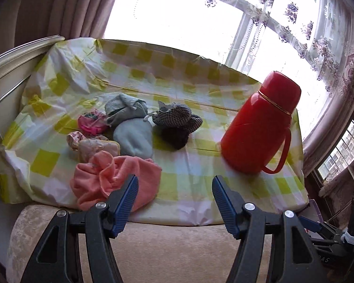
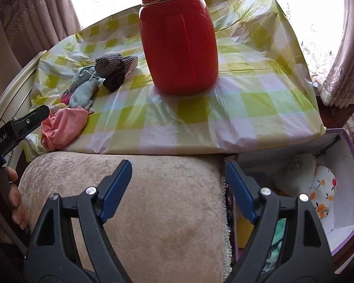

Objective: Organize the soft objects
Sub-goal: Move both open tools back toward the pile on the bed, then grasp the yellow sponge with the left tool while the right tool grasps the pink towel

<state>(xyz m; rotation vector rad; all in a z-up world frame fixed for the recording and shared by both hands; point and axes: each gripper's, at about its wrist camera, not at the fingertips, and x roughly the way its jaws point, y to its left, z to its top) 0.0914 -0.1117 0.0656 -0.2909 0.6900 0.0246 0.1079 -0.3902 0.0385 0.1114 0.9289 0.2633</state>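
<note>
A pile of soft items lies on the yellow-checked tablecloth [image 1: 191, 165]: a crumpled pink cloth [image 1: 111, 181] nearest, a light blue pouch [image 1: 134, 139], a houndstooth piece [image 1: 177, 118], a dark sock [image 1: 174, 136], small floral pouches [image 1: 92, 143]. My left gripper [image 1: 174, 186] is open and empty, just right of the pink cloth at the table's near edge. My right gripper [image 2: 177, 174] is open and empty over the beige cushion [image 2: 153, 200]. The pile also shows in the right wrist view, with the pink cloth [image 2: 63, 125] at the left. The left gripper's body [image 2: 18, 125] shows there too.
A red thermos [image 1: 259, 122] with a handle stands on the table's right part; it fills the middle of the right wrist view [image 2: 179, 42]. A white, purple-edged box [image 2: 330, 188] holding folded fabrics sits at the right beside the cushion. Curtains and a bright window lie behind.
</note>
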